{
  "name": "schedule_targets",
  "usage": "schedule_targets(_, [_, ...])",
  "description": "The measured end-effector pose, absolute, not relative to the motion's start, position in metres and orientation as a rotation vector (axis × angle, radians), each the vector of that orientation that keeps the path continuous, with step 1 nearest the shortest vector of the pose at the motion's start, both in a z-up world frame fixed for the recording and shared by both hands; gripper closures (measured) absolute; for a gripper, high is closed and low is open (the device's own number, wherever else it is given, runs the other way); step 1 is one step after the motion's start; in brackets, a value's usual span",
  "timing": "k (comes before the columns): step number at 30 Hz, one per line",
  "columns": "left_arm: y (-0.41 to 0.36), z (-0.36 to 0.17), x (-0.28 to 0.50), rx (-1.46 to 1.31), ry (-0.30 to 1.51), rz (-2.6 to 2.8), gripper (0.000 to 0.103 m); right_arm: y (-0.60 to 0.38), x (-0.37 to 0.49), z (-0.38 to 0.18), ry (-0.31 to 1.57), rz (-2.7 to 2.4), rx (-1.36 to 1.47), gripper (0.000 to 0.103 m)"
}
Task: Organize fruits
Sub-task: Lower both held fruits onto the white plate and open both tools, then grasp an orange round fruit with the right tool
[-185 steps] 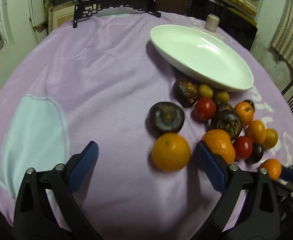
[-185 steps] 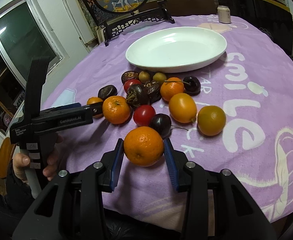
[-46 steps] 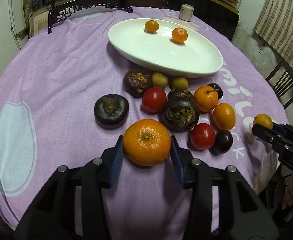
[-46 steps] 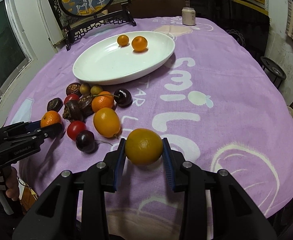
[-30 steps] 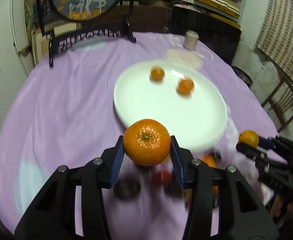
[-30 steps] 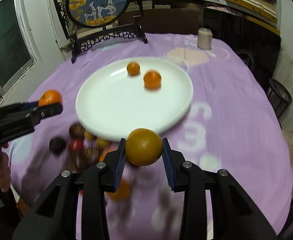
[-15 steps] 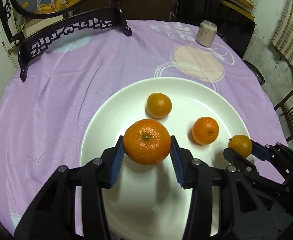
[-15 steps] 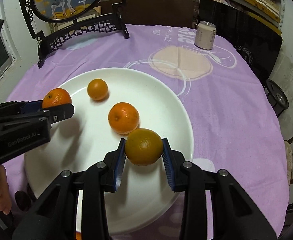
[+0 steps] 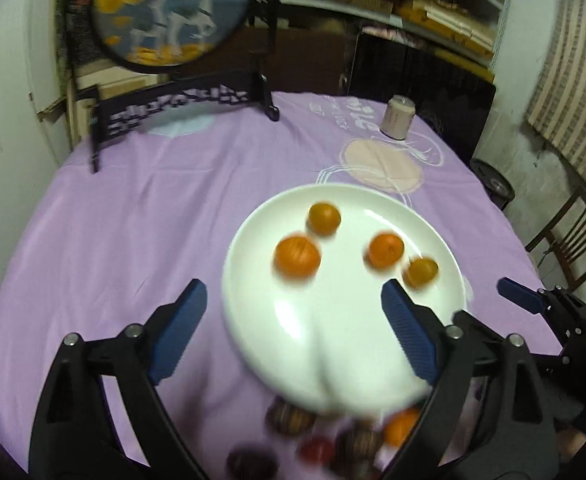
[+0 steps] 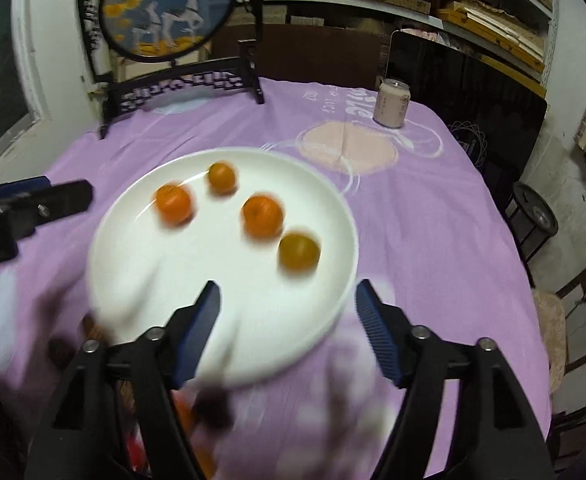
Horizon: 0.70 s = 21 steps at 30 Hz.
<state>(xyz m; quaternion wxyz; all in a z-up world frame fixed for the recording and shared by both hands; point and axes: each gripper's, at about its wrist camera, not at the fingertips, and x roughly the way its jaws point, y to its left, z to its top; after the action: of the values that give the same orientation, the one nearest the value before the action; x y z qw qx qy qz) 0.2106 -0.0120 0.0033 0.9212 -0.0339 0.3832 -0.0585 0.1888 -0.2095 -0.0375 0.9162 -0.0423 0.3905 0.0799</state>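
A white oval plate [image 9: 345, 344] [image 10: 165, 288] on the purple cloth holds several orange fruits. The large orange [image 9: 297, 258] [image 10: 173, 202] lies at its left and the yellow-orange fruit [image 9: 422, 272] [image 10: 299, 254] at its right. My left gripper [image 9: 291, 320] is open and empty above the plate's near half. My right gripper [image 10: 287, 316] is open and empty above the plate's near right rim. Both views are blurred by motion. Dark and red fruits [image 9: 333, 444] lie blurred on the cloth in front of the plate.
A round picture on a black carved stand [image 9: 173, 92] [image 10: 181, 80] is at the table's far side. A pale can [image 9: 398, 122] [image 10: 393, 102] stands far right. A wooden chair [image 9: 569, 240] is beside the table at right.
Both grippers have opened and let their fruits go onto the plate. Both have pulled back and up from the plate.
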Motion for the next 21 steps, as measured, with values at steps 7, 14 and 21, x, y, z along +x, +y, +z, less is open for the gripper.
schedule_targets(7, [0.02, -0.016, 0.129, -0.105, 0.793, -0.073, 0.011, -0.213, 0.116, -0.042, 0.821, 0.184, -0.007, 0.029])
schedule_targets(14, [0.024, -0.026, 0.095, -0.085, 0.793, -0.059, 0.011, -0.204, 0.089, -0.041, 0.809, 0.185, -0.053, 0.029])
schedule_targets(21, [0.027, -0.049, 0.083, -0.062, 0.845, -0.072, 0.011, -0.199, 0.08, -0.078, 0.89, 0.209, -0.047, 0.024])
